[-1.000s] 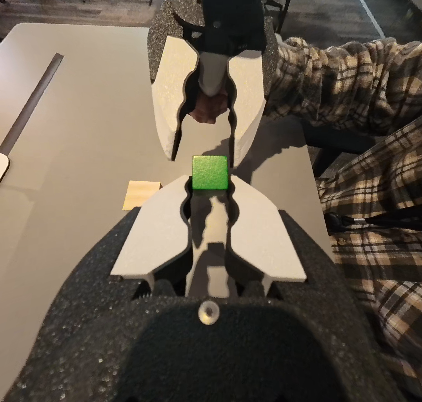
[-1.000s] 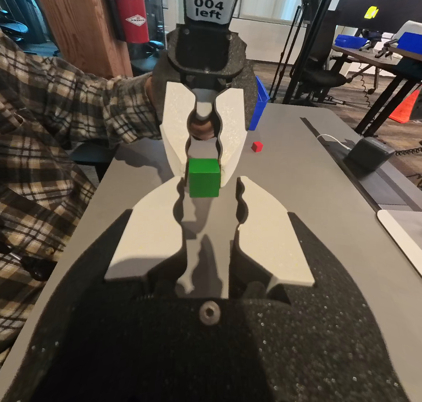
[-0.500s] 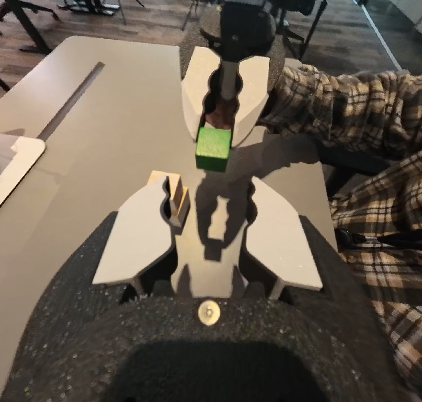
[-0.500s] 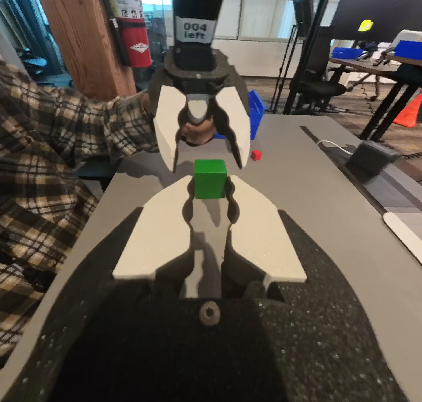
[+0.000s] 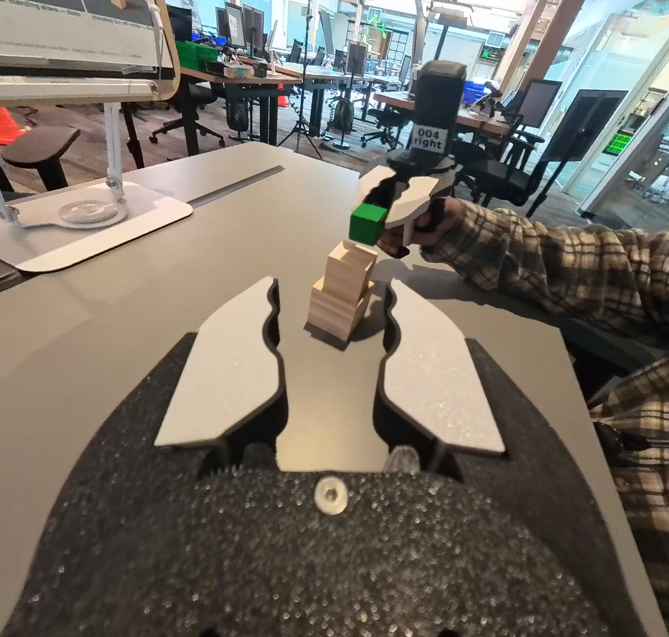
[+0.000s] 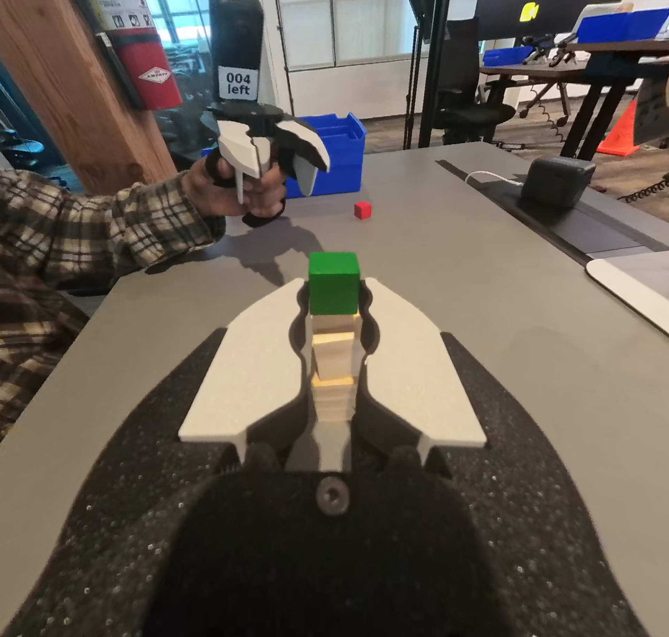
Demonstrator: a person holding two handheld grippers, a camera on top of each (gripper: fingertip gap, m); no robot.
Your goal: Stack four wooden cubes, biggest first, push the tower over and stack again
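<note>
Your right hand-held gripper (image 6: 335, 294) pinches the green cube (image 6: 333, 283) at frame centre, just above the two plain wooden cubes (image 5: 342, 294) stacked on the grey desk (image 5: 144, 276). Your left hand-held gripper (image 5: 331, 305) is spread wide and empty, low in its frame, facing the stack. The small red cube (image 6: 362, 209) sits apart, upper centre, near the blue bin (image 6: 340, 156).

Two plain wooden cubes (image 5: 340, 295), one green cube (image 5: 365, 224), one red cube (image 6: 362, 209), two grippers (image 5: 331, 294).

Bright daylight, soft shadows, fisheye edges
</note>
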